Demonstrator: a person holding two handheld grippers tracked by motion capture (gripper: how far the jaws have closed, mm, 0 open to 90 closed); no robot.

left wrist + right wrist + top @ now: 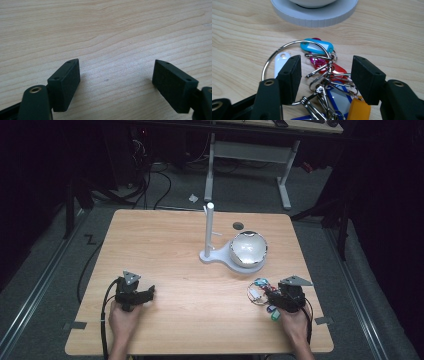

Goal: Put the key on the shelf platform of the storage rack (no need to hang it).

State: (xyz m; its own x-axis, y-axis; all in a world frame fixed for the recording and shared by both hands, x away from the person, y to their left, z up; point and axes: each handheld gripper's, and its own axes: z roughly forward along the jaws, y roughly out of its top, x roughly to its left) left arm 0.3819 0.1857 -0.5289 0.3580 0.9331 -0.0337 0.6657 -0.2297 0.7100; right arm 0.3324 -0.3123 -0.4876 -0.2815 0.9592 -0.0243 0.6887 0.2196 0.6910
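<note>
In the high view the key ring (257, 292) – a thin metal loop with coloured plastic tags – lies on the wooden table (165, 245) at about 5 o'clock from the white stand (220, 256), just in front of the right gripper (272, 295), not far from the table's right edge. In the left gripper view the left gripper (116, 77) holds its jaws wide over bare, smooth wood grain, with nothing between them. In the right gripper view the jaws stand wide and grip nothing – the clips and the blue, red and orange tags (329, 82) lie between the ribbed black pads (290, 77), and the round white base (314, 15) is at 12 o'clock.
</note>
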